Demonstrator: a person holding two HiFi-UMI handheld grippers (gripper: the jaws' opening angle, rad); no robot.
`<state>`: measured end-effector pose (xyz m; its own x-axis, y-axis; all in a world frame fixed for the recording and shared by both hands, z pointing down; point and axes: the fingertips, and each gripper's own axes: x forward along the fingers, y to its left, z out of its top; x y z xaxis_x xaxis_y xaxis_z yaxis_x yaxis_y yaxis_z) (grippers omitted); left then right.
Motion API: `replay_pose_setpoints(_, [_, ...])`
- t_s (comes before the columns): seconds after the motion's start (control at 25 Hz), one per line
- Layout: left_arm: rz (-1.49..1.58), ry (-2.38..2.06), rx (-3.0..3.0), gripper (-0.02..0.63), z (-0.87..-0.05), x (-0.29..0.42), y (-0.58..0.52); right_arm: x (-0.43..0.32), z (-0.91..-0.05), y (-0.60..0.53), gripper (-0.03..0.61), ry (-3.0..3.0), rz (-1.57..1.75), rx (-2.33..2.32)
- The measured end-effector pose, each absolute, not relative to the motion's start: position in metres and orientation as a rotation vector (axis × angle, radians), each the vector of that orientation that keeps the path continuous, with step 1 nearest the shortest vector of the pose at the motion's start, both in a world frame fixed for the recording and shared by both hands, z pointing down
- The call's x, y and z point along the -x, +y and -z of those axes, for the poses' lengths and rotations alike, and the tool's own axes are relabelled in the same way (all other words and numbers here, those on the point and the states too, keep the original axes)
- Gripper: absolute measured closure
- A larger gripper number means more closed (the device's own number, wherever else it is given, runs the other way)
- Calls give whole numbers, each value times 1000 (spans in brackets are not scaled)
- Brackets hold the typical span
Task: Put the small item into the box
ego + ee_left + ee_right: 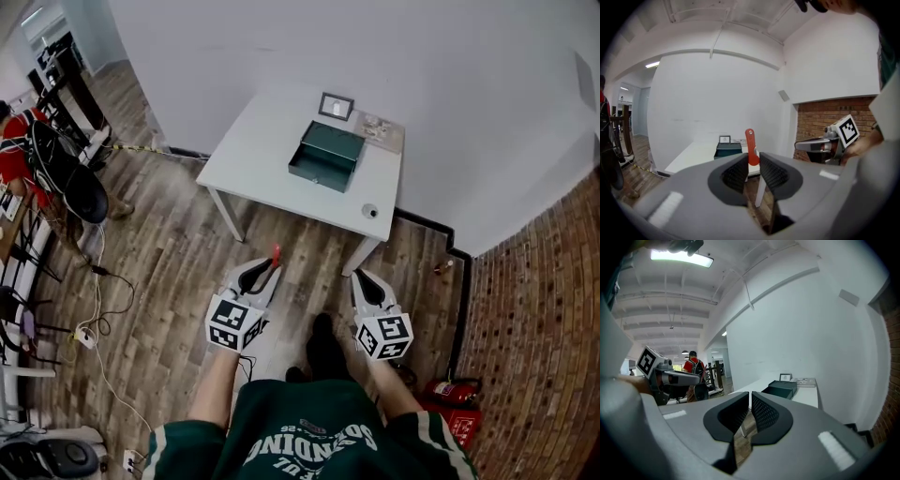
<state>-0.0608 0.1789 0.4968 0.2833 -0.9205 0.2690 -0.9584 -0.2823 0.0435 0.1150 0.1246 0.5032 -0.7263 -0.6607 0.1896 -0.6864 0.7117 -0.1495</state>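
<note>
Head view puts me standing off the near side of the white table (pixel 262 155), with both grippers held low over the wood floor (pixel 159 281), short of the table's near edge. The green box (pixel 325 156) sits open toward the table's far side, its lid tipped back. Behind it, by the wall, stands a small framed picture (pixel 336 106), and a flat tray of papers (pixel 381 131) lies at the table's far right corner. A small round object (pixel 370 212) rests alone near the table's near right corner.

My left gripper (pixel 753 161) has its jaws drawn in narrow on a red tab (pixel 750 146). They pinch its lower end, and the rest stands upright above the pads, with a small hole at the top. From above, the tab (pixel 276 253) pokes out of the left gripper (pixel 271 266) toward the table's near edge, apart from it.

My right gripper (pixel 750 399) has its jaws closed to a thin slit with nothing between them. It hangs off the table's near right leg (pixel 361 278).

A person in red (pixel 14 141) stands well off to the table's left.
</note>
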Motion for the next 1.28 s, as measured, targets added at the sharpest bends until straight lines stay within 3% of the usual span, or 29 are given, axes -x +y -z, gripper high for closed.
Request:
replay_pose_setpoints(0.68, [-334,-1853,-2275,486,-475,90,15,-65,-484,-67,575,-2888,-333,-904])
replay_pose_setpoints(1.28, [-340,-1796,-2274,486,-495,114,-81,-43,-503,-155,575,-2852,-401,-936])
